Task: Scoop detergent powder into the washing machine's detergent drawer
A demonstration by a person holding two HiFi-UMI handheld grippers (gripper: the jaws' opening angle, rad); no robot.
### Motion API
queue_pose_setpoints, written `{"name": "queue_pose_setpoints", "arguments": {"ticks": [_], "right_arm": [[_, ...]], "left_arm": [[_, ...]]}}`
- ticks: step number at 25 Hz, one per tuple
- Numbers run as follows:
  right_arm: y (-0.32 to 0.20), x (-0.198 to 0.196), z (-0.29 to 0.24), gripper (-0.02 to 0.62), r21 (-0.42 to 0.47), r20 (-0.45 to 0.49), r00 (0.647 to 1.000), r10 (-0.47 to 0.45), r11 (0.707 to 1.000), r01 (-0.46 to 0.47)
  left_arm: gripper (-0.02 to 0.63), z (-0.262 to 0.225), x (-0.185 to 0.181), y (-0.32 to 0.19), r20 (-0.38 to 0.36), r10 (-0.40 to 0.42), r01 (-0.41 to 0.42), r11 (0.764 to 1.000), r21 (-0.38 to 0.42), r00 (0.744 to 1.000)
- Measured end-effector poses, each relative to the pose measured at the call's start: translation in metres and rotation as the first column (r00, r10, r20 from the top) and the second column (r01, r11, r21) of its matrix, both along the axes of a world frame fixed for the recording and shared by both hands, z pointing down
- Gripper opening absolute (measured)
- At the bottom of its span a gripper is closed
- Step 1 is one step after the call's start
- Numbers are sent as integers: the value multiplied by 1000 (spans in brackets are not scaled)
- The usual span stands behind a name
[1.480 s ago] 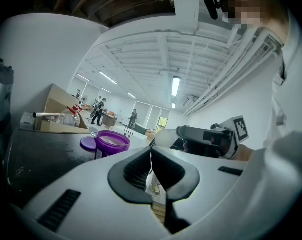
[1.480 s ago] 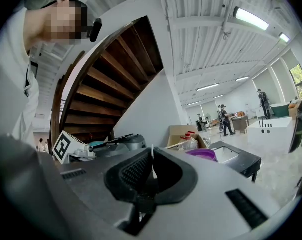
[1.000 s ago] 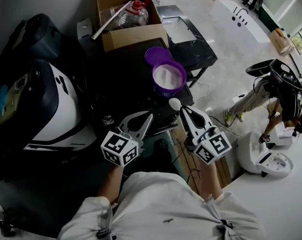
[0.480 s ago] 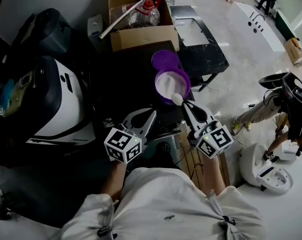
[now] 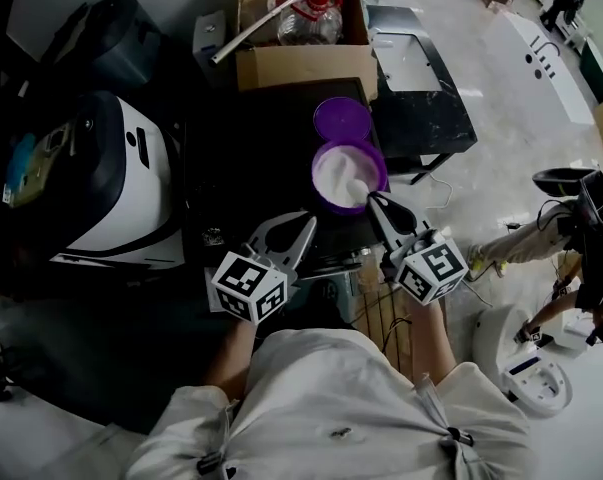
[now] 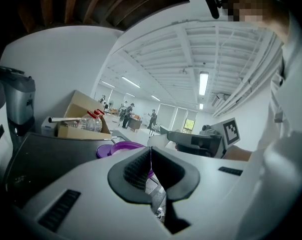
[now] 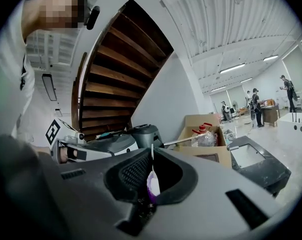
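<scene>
While the left gripper (image 5: 308,222) hovers, jaws together, the right gripper (image 5: 375,201) overhangs the tub (image 5: 323,190); jaws pinching a scoop (image 7: 151,164).

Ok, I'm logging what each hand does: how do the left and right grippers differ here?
The left gripper is shut on nothing; the right gripper is shut on the scoop. The left gripper hangs over the dark surface, apart from the purple detergent tub; the right gripper reaches the tub's rim, scoop in the white powder. Both carry a marker cube and point forward.
</scene>
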State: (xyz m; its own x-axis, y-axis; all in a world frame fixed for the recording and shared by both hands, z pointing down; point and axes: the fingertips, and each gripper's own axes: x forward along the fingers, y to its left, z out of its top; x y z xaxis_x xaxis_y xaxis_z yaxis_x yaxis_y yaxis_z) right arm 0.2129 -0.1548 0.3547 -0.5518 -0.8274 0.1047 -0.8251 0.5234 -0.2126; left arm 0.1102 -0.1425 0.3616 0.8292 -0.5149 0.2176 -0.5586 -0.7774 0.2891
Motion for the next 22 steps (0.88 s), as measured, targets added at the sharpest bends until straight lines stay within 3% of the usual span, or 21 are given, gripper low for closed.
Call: {"name": "queue_pose_setpoints", "arguments": {"ticks": [12, 22], "right_arm": [[-39, 7, 27, 15, -48, -94, 991, -92, 995, 87], [-62, 6, 43, 16, -65, -208, 969, -134, 990, 123]], "left_arm": [[20, 19, 4, -16, 14, -92, 93, 995, -44, 996], [20, 30, 8, -27, 19, -117, 118, 991, -63, 993]]}}
